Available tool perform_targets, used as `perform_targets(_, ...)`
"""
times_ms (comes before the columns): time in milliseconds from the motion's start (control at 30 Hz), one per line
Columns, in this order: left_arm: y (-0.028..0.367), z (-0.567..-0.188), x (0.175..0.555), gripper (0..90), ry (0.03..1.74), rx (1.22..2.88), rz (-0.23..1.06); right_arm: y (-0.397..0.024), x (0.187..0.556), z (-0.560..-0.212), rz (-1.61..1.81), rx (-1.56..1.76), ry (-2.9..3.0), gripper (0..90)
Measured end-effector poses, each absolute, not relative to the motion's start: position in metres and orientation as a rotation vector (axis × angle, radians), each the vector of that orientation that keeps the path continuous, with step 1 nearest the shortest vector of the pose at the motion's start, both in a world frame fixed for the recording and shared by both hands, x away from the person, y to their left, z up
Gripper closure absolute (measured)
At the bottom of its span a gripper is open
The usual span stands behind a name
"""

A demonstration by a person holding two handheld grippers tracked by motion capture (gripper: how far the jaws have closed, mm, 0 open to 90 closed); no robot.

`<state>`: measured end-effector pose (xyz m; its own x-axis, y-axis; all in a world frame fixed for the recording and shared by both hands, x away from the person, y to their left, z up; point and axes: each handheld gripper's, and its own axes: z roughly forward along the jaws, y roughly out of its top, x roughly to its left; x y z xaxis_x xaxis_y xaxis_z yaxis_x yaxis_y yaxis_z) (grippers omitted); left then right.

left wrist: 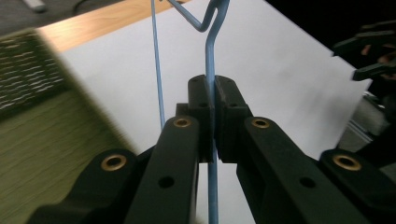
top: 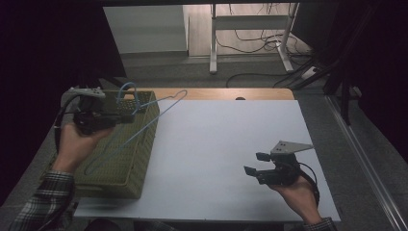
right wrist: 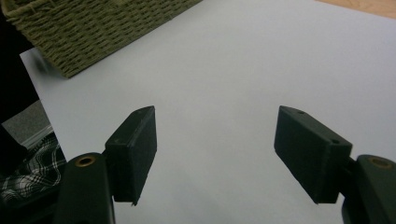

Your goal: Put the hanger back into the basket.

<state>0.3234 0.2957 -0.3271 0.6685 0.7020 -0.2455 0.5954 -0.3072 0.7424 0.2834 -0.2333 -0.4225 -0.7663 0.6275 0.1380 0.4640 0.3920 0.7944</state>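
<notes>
The thin light-blue wire hanger (top: 144, 115) looks like metal under a smooth, slightly glossy coating. The olive-green woven basket (top: 139, 159) is made of rough, matt plaited fibre. The white sheet (top: 226, 144) on the desk is smooth and matt, like paper or thin board, and the bare edge of the desk (top: 216, 93) is light wood with a soft shine. The left tool (top: 129, 117) is of matt black plastic with small brass-coloured metal rings. The person's sleeve (top: 43, 197) is soft checked cloth.

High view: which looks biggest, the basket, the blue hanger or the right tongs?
1. Basket
2. Hanger: nearly as long, but thin wire
3. Right tongs: smallest
</notes>
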Motion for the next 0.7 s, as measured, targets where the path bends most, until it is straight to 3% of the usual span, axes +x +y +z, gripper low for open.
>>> perform_targets(700,0.396,-0.362,0.328,87.7,1.169,1.926,0.213,-0.246,0.285,-0.434,1.276,1.026,2.451,29.1)
